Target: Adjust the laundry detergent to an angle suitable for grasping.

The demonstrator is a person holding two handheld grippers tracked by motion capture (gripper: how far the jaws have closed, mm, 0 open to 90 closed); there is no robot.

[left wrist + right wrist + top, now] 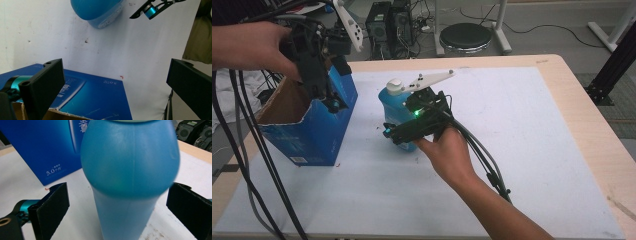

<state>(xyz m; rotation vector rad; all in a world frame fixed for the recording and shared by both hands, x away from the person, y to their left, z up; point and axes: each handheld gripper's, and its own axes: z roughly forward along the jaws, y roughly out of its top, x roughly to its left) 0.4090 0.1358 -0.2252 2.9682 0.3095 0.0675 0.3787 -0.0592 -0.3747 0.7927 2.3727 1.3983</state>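
One blue bottle (398, 107) with a white cap stands upright on a white sheet covering the desk (522, 62). Its long axis is vertical. The right gripper (117, 205) faces it from the side, and in the right gripper view the bottle's body rises straight ahead between the two black jaws. The jaws stand wide apart, one on each side of the bottle, with a visible gap to the plastic on both sides; nothing is clamped yet. The bottle sits centred between them, so closing them would likely catch it across its width, just below its widest bulge.

One open blue box (314, 125) stands beside the bottle, on the far side from the right jaws. The left gripper (113, 82) hovers above the box's open top, its jaws also wide apart and holding nothing. From the left jaws, the box's blue wall lies just below and ahead, and the bottle lies farther ahead, well apart.

The right hand (449, 152) is much the nearer to the bottle; the left hand (249, 45) is nearer the box.

Count: one bottle, one box, two grippers.
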